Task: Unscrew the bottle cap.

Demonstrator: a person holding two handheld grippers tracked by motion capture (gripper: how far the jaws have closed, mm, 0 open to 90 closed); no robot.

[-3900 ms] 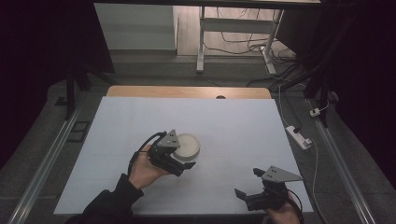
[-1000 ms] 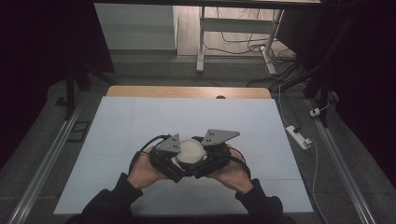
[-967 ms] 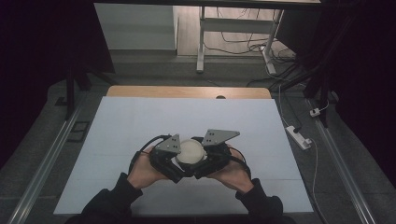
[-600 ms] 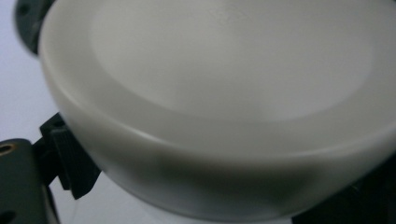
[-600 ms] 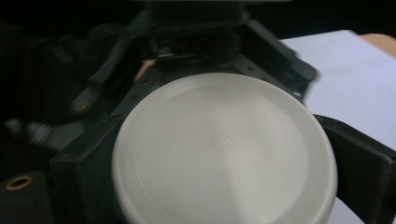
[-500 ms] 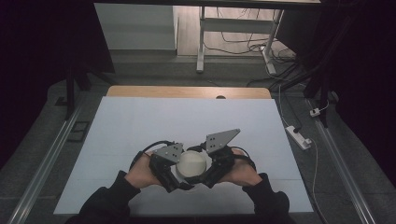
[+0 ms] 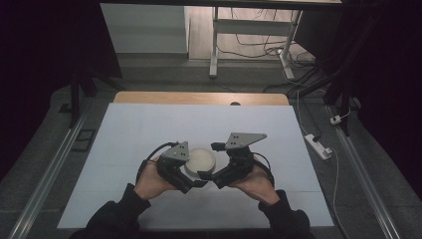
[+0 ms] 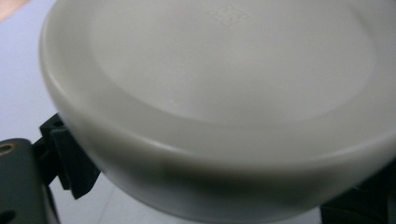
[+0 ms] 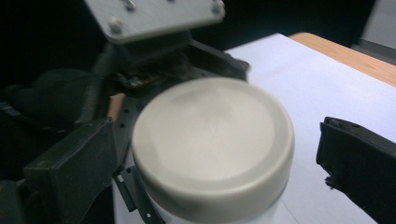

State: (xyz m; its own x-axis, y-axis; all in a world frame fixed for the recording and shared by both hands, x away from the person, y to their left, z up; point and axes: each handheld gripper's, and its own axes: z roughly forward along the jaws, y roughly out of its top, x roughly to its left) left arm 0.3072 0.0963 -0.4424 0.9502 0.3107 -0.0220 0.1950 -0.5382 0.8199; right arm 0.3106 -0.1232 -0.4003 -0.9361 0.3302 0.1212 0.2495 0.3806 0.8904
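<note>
Now, the jar: a white round jar (image 7: 200, 160) with a white lid (image 9: 212, 133) stands near the middle of the counter (image 7: 124, 129), between the two hands.
Left tool: the left tool (image 7: 191, 182) is pressed up close to the jar. Its black jaws sit on both sides of the jar's body in the left gripper view, so it looks like it is holding the jar tight. That keeps the jar from spinning or sliding.
Right tool: the right tool (image 7: 208, 177) comes in from the other side. Its jaws are wide, with the lid between them and a gap on each side in the right gripper view. It is not squeezing yet.
Why like this: I think one hand holds the jar so the other can grab the lid and twist it.
Lid: on the jar and flat.
Counter: covered in white, with a wooden edge (image 7: 199, 97) at the far side.
</note>
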